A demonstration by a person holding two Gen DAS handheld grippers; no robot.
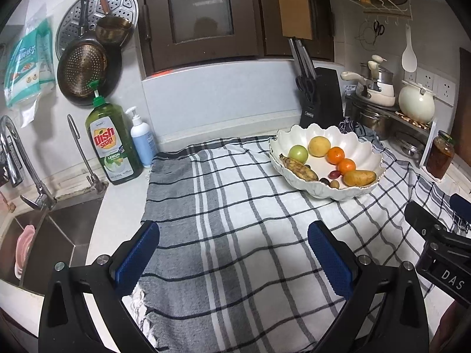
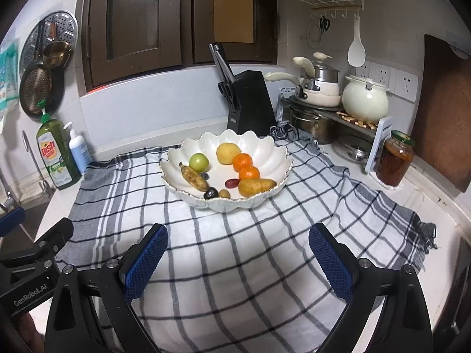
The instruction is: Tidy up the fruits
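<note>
Both tongs stand wide open and carry nothing, low over the checked cloth at the near edge of the table.

Left tongs: blue pads spread far apart, bare cloth between them. Right tongs: same spread, same bare cloth.

All fruit sits inside the white scalloped bowl, which rests on the cloth toward the far edge of the table, just in front of the black knife block. Contents:
- banana, spotted, at the bowl's left side
- green apple, just behind the banana
- yellow round fruit, at the back
- two oranges, touching, right of centre
- pear, lying on its side at the right front
- small dark and reddish fruits near the front rim, kind unclear

Key relation: from the right tongs the bowl lies nearly straight ahead, slightly left of centre. From the left tongs the bowl lies ahead and well to the right. Judged nearer and better lined up: right tongs.

Long axes: the banana runs from far-left to near-right; the pear lies across the view, narrow end to the right. A grasp on either probably wants the pads across the short width.

No fruit is outside the bowl, so sorting looks unstarted or the target arrangement cannot be told.
</note>
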